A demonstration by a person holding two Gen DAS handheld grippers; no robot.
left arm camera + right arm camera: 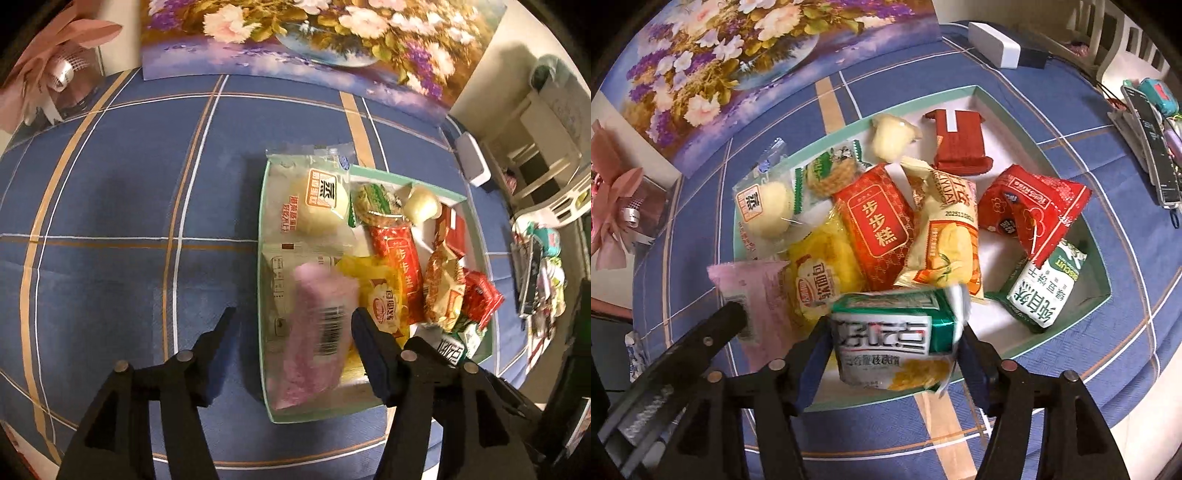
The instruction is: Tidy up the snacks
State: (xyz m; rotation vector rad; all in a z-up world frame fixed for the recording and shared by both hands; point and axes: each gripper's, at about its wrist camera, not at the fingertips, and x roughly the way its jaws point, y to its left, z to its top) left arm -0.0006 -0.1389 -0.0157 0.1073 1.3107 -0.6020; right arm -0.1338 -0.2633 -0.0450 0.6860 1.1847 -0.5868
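A shallow green-rimmed white box (263, 206) (982, 96) on the blue checked tablecloth holds several snack packets. My left gripper (291, 321) is open above the box's near left corner; a blurred pink packet (317, 332) lies between and below its fingers, not pinched. It also shows in the right wrist view (753, 291), beside the left gripper's finger. My right gripper (892, 343) is shut on a green-and-white snack packet (894, 343), held above the box's near edge. In the box lie a red packet (877, 225), a yellow bread packet (820, 273) and a green-and-white biscuit packet (1045, 288).
A flower painting (314, 40) leans against the wall behind the box. A pink wrapped bouquet (48, 70) stands at the far left. A white adapter block (993, 44) and a remote control (1152, 144) with clutter lie to the right, near the table's edge.
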